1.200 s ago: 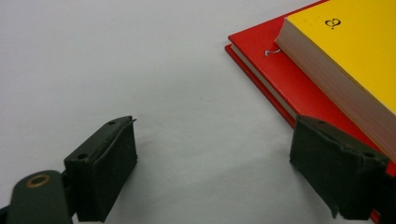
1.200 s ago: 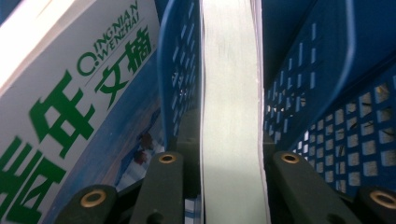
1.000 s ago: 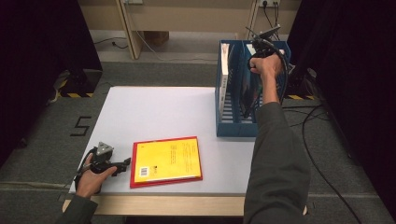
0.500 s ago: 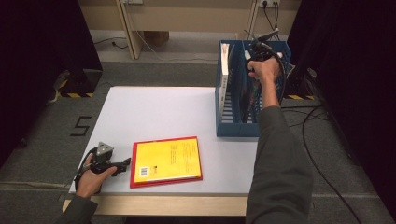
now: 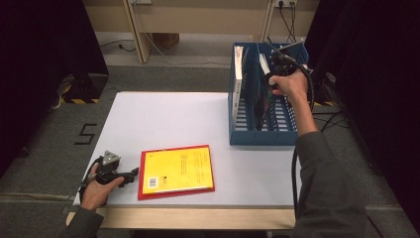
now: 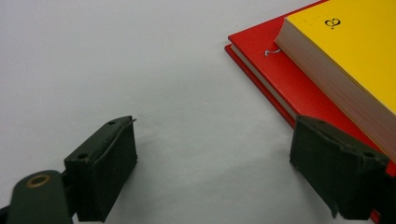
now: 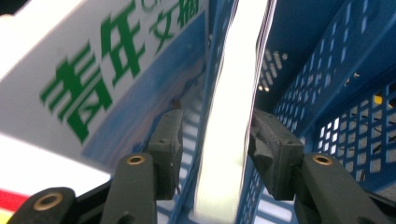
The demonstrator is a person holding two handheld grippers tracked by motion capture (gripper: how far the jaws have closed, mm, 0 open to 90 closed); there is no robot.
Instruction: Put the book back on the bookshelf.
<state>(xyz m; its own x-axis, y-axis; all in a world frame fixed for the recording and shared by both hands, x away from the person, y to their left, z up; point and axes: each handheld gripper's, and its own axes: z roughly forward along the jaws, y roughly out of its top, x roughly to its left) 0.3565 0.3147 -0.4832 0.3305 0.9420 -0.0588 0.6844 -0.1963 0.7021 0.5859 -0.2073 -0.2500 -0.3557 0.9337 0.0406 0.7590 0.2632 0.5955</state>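
A yellow book lies on a larger red book near the table's front edge; in the left gripper view the yellow one sits on the red one. My left gripper rests open on the table just left of them, jaws wide with bare table between. My right gripper reaches down into the blue file rack. Its jaws straddle the white edge of a thin upright book; the right jaw touches it, the left stands slightly apart.
A white magazine with green characters leans in the rack's neighbouring slot, seen as a white spine from above. The rack stands at the table's right rear. The white tabletop stretches between the rack and the books.
My right hand has lowered the gripper deeper into the rack, down over the thin book. The left gripper and the two books have stayed put.
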